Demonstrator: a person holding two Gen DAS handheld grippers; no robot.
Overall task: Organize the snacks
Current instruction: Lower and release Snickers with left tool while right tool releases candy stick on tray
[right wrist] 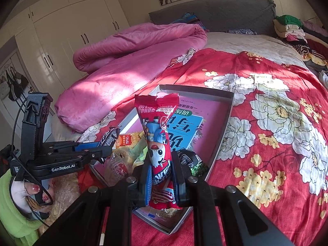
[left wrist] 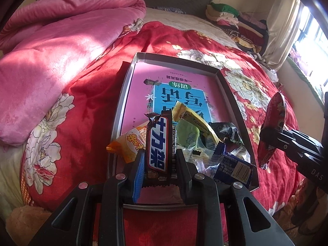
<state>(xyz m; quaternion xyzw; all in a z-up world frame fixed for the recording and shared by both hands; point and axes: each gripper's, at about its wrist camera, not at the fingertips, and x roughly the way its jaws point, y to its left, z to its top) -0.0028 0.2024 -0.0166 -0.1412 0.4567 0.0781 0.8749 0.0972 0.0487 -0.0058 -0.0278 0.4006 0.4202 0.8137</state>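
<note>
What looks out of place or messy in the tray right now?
The snacks sit heaped in the tray's near end, leaving the book beneath mostly bare. An orange packet hangs over the left rim. Nothing looks torn or spilled.

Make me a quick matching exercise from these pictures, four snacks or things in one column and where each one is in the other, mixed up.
Things
1. brown chocolate bar with white lettering
2. red sausage-shaped snack packet with a cartoon figure
3. orange crinkly snack packet
4. pink and blue paper book

Places
A. lying flat on the floor of the shallow grey cardboard tray
B. clamped in the right tongs
C. clamped in the left tongs
D. in the tray's snack pile, left of the left tongs

Pairs: 1-C, 2-B, 3-D, 4-A
</note>
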